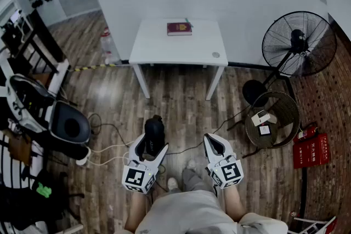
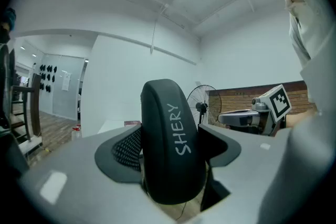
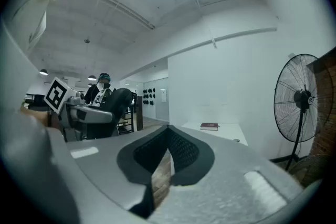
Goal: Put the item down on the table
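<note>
A black rounded case (image 2: 168, 118) printed with white letters SHERY stands upright between the jaws of my left gripper (image 2: 170, 148), whose pads press its two sides. In the head view the case (image 1: 154, 130) sticks up from the left gripper (image 1: 152, 143), held low over the wooden floor in front of the person's legs. My right gripper (image 1: 213, 141) is beside it on the right, jaws together with nothing in them; its own view shows the right gripper (image 3: 168, 139) closed at the tips. The white table (image 1: 159, 45) stands ahead against the wall, well away from both grippers.
A dark red book (image 1: 179, 28) lies at the table's far edge. A standing fan (image 1: 299, 44), a round basket (image 1: 285, 112) and a red fire-extinguisher box (image 1: 311, 149) are to the right. A black chair (image 1: 68, 124) and cables are on the left, a bottle (image 1: 107, 44) by the table.
</note>
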{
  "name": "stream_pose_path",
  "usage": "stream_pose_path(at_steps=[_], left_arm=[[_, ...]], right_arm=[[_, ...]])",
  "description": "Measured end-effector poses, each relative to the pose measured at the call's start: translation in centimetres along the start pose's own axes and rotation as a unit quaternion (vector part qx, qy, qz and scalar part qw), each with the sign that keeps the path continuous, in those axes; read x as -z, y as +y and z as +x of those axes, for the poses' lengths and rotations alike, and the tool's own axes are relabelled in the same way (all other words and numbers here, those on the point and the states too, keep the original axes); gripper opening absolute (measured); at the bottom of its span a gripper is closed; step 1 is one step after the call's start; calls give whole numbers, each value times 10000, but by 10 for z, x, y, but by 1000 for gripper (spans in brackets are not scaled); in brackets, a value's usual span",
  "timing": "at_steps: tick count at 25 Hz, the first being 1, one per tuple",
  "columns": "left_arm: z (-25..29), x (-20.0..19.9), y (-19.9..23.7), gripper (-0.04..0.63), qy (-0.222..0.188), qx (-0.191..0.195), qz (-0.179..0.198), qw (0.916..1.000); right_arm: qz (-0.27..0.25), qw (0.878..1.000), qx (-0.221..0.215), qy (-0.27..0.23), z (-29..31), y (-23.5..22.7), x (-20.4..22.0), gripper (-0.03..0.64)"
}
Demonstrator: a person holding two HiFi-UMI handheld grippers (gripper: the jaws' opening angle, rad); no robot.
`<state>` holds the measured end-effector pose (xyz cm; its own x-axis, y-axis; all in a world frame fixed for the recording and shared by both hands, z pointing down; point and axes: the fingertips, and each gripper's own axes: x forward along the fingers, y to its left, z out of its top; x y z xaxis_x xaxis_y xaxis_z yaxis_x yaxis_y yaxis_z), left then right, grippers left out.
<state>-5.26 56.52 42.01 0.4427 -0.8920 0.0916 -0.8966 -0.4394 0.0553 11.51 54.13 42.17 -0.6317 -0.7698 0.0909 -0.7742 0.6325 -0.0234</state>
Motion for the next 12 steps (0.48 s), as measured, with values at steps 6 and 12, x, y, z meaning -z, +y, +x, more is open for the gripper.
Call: stream_pose_path(at_steps=[6, 12], left_arm=[[48, -12, -6, 350, -19, 52, -97, 9999], [97, -21, -8, 350, -44, -20, -158, 9999]], right_arm=[[182, 9997, -99, -102, 23, -40, -3, 3], [143, 9994, -273, -167, 46, -80, -15, 3]])
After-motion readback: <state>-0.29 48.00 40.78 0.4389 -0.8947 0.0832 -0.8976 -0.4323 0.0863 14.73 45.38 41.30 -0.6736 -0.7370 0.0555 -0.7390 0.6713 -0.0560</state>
